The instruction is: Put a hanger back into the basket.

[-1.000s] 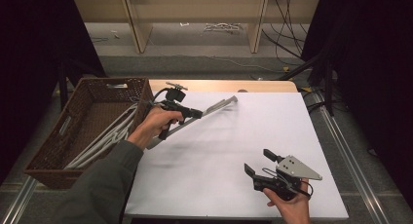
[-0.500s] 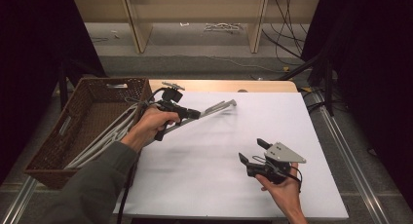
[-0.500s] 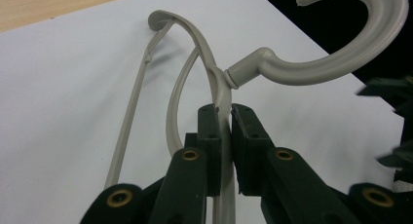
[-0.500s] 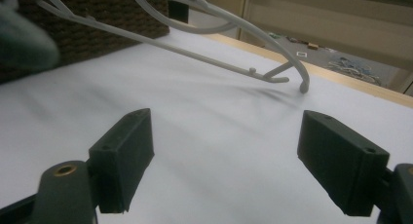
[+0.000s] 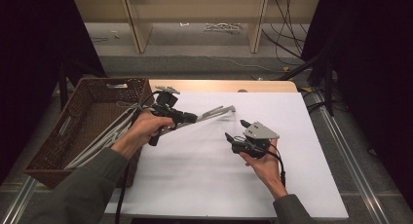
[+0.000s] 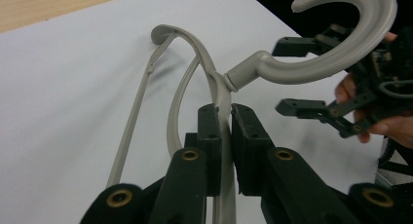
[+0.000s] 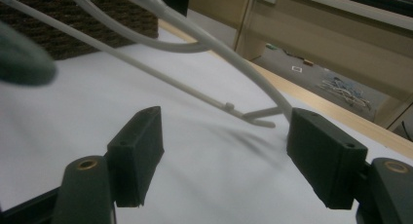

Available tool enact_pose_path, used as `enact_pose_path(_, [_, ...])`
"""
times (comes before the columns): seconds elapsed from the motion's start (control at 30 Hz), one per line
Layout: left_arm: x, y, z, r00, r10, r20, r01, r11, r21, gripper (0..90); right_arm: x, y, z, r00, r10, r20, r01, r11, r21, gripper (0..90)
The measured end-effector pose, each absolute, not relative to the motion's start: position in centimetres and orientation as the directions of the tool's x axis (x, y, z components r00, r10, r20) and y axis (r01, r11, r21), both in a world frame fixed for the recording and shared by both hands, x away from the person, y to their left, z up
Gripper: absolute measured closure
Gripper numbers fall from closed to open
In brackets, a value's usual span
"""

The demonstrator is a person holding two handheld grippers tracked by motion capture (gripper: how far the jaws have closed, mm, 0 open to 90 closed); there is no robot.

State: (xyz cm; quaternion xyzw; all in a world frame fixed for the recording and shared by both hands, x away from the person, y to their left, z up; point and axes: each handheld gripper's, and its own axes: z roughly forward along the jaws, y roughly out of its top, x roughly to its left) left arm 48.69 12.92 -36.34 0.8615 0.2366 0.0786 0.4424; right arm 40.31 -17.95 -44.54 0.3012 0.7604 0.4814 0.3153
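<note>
Centre frame: left gripper [image 5: 192,118] clamped on grey hanger [image 6: 221,87]; right gripper [image 5: 236,130], jaws closing, half-open, empty.

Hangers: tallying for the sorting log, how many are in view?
At least 2: one hanger clamped in the left hand-held gripper above the table; more in the basket, overlapping, so uncountable.

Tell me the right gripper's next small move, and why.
Probably ease the right gripper a little further toward the hanger and close on its shoulder. Its jaws have just been closing with nothing between them, just short of the hanger's end, while the left gripper is clamped on the neck below the hook and holds it above the table.
</note>
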Motion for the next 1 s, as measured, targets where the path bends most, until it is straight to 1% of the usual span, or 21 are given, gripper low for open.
enact_pose_path(0.03, [48.3,13.1,-36.3,0.858,0.508,-0.078,0.359,-0.484,0.798,82.9,40.6,-17.7,-44.5,-0.622,0.760,-0.186,0.155,0.353,0.923,30.9])
enact_pose_path(0.1, [48.0,13.4,-36.2,0.858,0.508,-0.078,0.358,-0.483,0.799,82.9,41.2,-17.1,-44.6,-0.625,0.755,-0.198,0.146,0.363,0.920,31.8])
enact_pose_path(0.27, [47.2,14.0,-36.0,0.870,0.486,-0.085,0.346,-0.479,0.807,82.9,42.2,-16.1,-44.9,-0.634,0.742,-0.219,0.140,0.388,0.911,34.1])
enact_pose_path(0.33, [47.0,14.2,-36.1,0.876,0.475,-0.082,0.335,-0.477,0.813,82.9,42.5,-15.5,-44.8,-0.639,0.736,-0.223,0.115,0.378,0.919,35.3])
enact_pose_path(0.43, [46.4,14.5,-36.4,0.868,0.489,-0.088,0.349,-0.475,0.808,82.9,42.6,-14.4,-44.4,-0.675,0.697,-0.241,0.083,0.396,0.914,36.0])
enact_pose_path(0.57, [45.4,14.3,-36.5,0.864,0.494,-0.092,0.356,-0.472,0.807,82.9,42.5,-13.3,-44.3,-0.694,0.673,-0.255,0.043,0.393,0.919,37.7])
enact_pose_path(0.83, [44.1,13.6,-36.8,0.863,0.495,-0.097,0.363,-0.475,0.801,82.8,42.3,-12.0,-44.1,-0.721,0.621,-0.306,-0.020,0.423,0.906,40.5])
enact_pose_path(0.97, [43.9,13.4,-37.1,0.878,0.469,-0.089,0.344,-0.492,0.799,82.8,42.2,-11.6,-44.3,-0.734,0.589,-0.336,-0.052,0.446,0.894,45.0])
enact_pose_path(1.0, [43.7,13.3,-37.2,0.872,0.481,-0.095,0.358,-0.492,0.794,82.8,42.1,-11.6,-44.3,-0.737,0.581,-0.346,-0.059,0.454,0.889,46.8])
